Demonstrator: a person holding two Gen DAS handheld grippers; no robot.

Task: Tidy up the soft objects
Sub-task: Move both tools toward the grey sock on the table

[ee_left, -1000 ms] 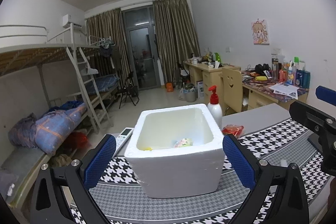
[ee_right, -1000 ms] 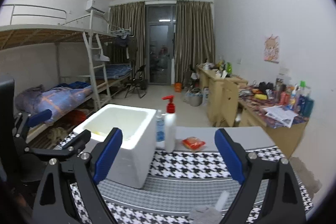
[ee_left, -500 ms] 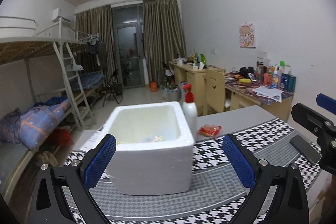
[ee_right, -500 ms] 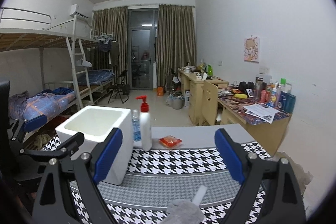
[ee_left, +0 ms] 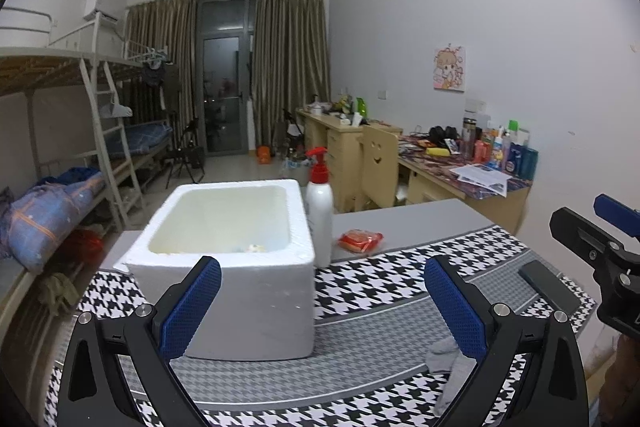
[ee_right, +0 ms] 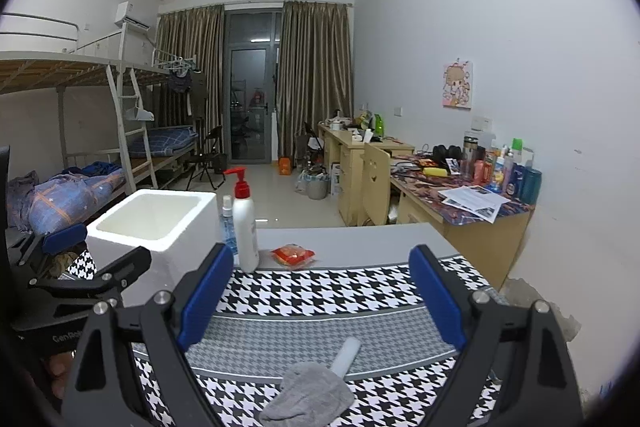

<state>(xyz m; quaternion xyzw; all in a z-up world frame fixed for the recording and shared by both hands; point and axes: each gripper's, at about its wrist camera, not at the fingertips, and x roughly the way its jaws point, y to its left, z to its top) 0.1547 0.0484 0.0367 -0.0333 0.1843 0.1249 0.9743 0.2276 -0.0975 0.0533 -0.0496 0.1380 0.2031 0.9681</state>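
Note:
A grey soft cloth (ee_right: 308, 391) lies crumpled on the houndstooth table cover, with a whitish tube (ee_right: 346, 351) poking out from under it. My right gripper (ee_right: 320, 267) hangs open just above and behind it, nothing between its blue pads. In the left wrist view the same cloth (ee_left: 452, 367) shows beside the right finger. My left gripper (ee_left: 322, 291) is open and empty, in front of a white foam box (ee_left: 240, 291) that holds a few small items (ee_left: 254, 248) at its bottom. The box (ee_right: 156, 227) stands to the left in the right wrist view.
A white pump bottle (ee_right: 246, 227) with a red top and a small spray bottle (ee_right: 227, 223) stand right of the box. A red packet (ee_right: 294, 254) lies behind them. A dark flat object (ee_left: 548, 287) rests near the table's right edge. Cluttered desks line the right wall.
Both views have swung to the right, so the foam box slid leftward in each. The grey cloth has come into sight at the bottom of both views. The jaws stay wide.

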